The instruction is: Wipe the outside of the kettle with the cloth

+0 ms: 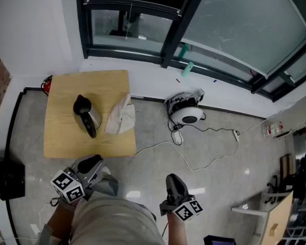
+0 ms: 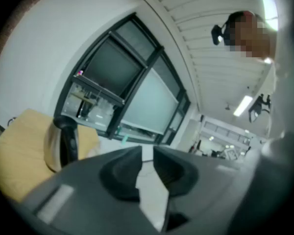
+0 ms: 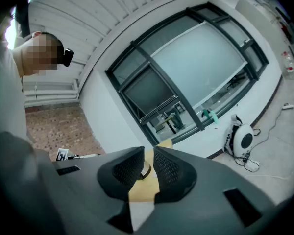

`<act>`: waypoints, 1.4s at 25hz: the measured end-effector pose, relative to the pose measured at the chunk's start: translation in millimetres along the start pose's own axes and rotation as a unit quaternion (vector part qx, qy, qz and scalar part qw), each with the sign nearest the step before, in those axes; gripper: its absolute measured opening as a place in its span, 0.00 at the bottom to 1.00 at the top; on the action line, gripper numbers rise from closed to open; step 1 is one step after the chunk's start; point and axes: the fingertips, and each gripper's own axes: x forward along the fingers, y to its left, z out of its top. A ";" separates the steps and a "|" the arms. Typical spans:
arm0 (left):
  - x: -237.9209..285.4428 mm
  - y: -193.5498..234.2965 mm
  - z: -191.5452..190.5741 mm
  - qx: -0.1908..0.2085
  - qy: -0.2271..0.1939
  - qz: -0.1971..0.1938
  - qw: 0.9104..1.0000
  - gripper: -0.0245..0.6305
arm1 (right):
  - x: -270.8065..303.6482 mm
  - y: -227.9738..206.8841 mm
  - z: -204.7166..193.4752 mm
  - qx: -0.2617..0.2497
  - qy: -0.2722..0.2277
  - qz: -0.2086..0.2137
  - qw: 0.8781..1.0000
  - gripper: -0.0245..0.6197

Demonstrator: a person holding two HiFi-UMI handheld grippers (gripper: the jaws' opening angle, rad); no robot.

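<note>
Your left gripper (image 1: 93, 162) and right gripper (image 1: 173, 180) are both closed and empty. The kettle (image 1: 85, 114) stands on the wooden table (image 1: 61, 137) at your left gripper's twelve o'clock, well apart. The cloth (image 1: 121, 116) lies just beside the kettle at its three o'clock.

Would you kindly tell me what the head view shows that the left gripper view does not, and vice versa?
Only the head view: the right gripper and the cable reel on the floor. Only the left gripper view: the ceiling and its strip light. Both: the kettle standing on the wooden table, the dark-framed window, and the left gripper, shut.
</note>
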 end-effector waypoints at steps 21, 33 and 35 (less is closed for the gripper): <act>-108.9 194.9 16.1 -0.123 -0.089 0.348 0.925 0.15 | 454.6 -107.4 -214.8 -0.608 0.612 0.230 0.451 0.55; 17.9 272.5 115.7 0.151 0.099 0.313 0.932 0.15 | 396.3 -31.6 -273.4 -0.516 0.618 0.221 0.550 0.26; 47.0 301.1 120.0 0.156 0.135 0.303 0.930 0.15 | 382.6 -22.2 -281.2 -0.498 0.616 0.220 0.569 0.26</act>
